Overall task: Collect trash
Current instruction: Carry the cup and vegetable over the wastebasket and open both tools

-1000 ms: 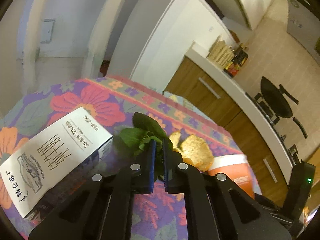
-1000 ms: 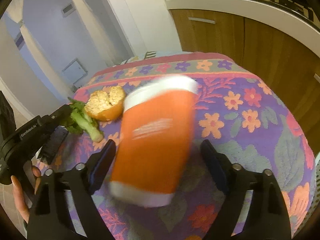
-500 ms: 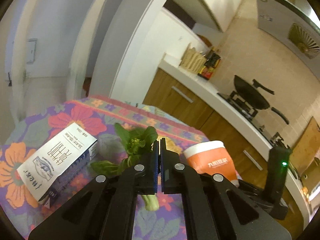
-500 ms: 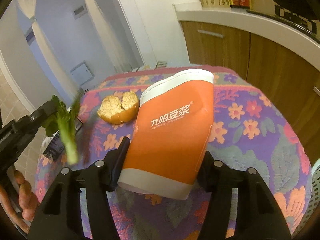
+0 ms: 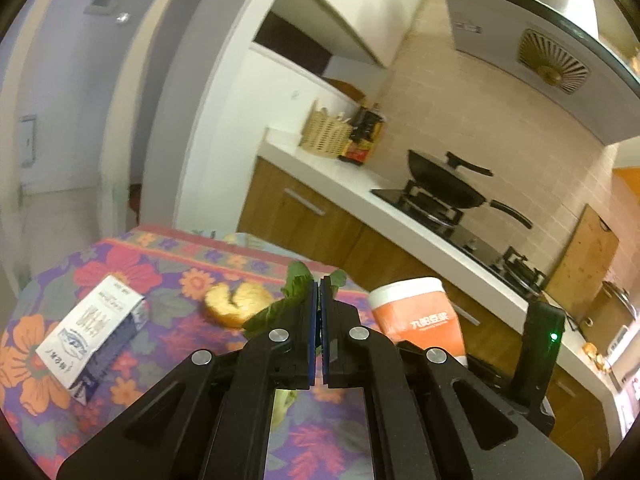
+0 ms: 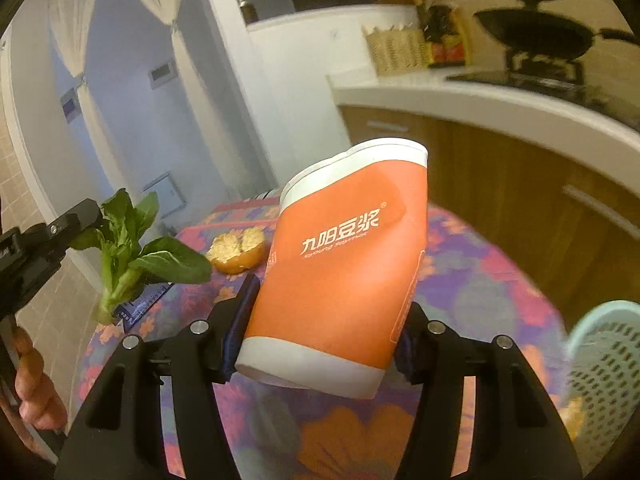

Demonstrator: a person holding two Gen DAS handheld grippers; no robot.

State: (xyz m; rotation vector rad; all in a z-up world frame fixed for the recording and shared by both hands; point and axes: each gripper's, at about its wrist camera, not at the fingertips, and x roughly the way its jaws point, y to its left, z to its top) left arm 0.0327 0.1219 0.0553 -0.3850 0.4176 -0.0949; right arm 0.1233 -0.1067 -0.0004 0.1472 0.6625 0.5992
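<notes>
We see the right gripper [image 6: 320,336] pinching an orange cup [image 6: 340,272] at centre frame, tilted, above the floral table [image 6: 480,264]; its inside is hidden. At lower right, a pale blue basket [image 6: 600,360] shows something orange through its mesh. The left gripper [image 5: 319,304], fingers pressed together, pinches greens [image 6: 132,248] at left. A peel [image 6: 238,250] and a carton [image 5: 92,332] lie on the table.

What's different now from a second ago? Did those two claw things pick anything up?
Yes. The left hand-held gripper closed on the leafy greens and lifted them off the table. The right hand-held gripper closed on the orange paper cup and raised it, tilted. The orange peel and the white carton stayed on the flowered tablecloth.
</notes>
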